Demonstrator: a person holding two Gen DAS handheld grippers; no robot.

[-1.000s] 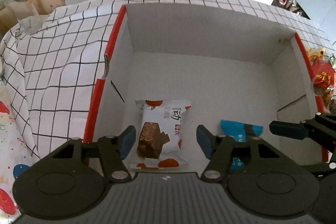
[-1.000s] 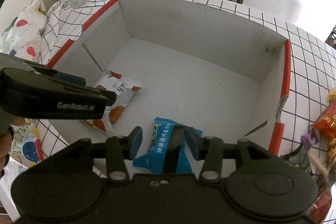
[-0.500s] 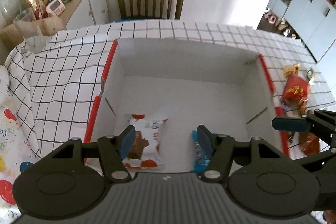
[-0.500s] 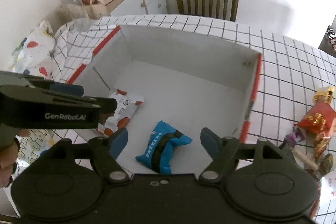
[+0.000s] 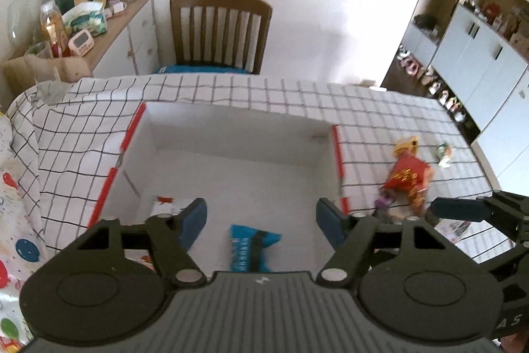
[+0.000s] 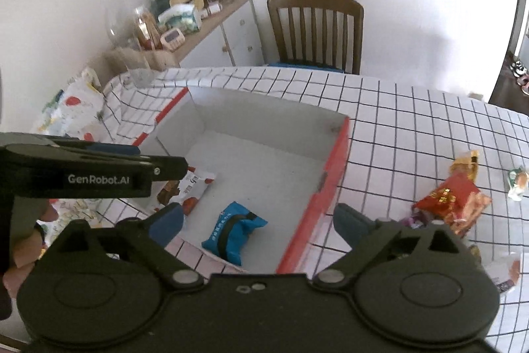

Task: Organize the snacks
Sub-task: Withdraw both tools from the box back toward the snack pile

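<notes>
Both my tongs are spread wide and carry nothing. The left tongs (image 5: 261,217) hang above the near part of the box (image 5: 238,124), and the right tongs (image 6: 258,222) sit above the box's near right corner, over its red edge.

Two snacks already lie on the box floor: a blue pack (image 6: 233,230) near the front wall and a white pack (image 6: 188,187) to its left, close to the left wall.

The rest wait outside, on the bench (image 6: 413,128) to the right of the box. The red pack (image 6: 453,200) lies on a loose heap there, a yellow wrapper (image 6: 466,161) just behind it, and a small green sweet (image 6: 517,182) further right.

The next move, I judge, turns on that heap: it lies ahead and to the right of the right tongs, well apart from the left tongs, which have the box wall between. So the right hand is the nearer. The red pack's long axis seems to run diagonally, from near left to far right, so I would turn the wrist to close across its short side.
</notes>
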